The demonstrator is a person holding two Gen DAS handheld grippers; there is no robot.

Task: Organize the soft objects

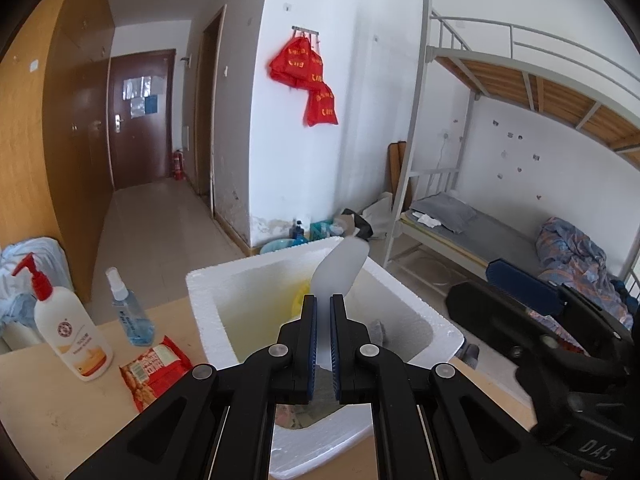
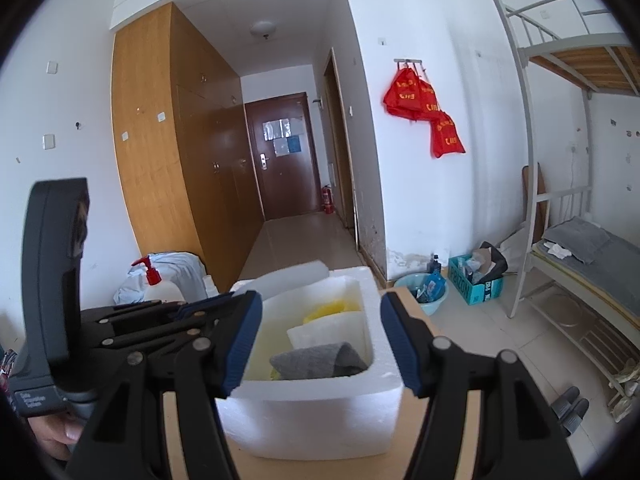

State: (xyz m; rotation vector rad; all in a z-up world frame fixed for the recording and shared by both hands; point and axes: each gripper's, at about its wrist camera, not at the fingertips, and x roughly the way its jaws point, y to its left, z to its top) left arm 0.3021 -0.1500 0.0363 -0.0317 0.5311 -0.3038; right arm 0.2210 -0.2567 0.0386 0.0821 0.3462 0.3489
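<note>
My left gripper (image 1: pixel 323 300) is shut on a white foam sheet (image 1: pixel 340 268) and holds it over the white foam box (image 1: pixel 200 304). The sheet sticks up beyond the fingertips. In the right wrist view the box (image 2: pixel 320 416) holds a grey cloth (image 2: pixel 320 360), a white foam pad (image 2: pixel 332 330) and something yellow (image 2: pixel 326 309). The held foam sheet (image 2: pixel 288 276) shows above the box's far side. My right gripper (image 2: pixel 320 340) is open and empty, just in front of the box. The left gripper's body (image 2: pixel 140 320) is at the left.
On the wooden table (image 1: pixel 48 412) to the left stand a lotion pump bottle (image 1: pixel 70 320), a clear spray bottle (image 1: pixel 128 308) and a red snack packet (image 1: pixel 156 368). A bunk bed (image 1: pixel 500 220) is to the right, with a basin (image 2: pixel 422 292) and carton (image 2: pixel 472 280) on the floor.
</note>
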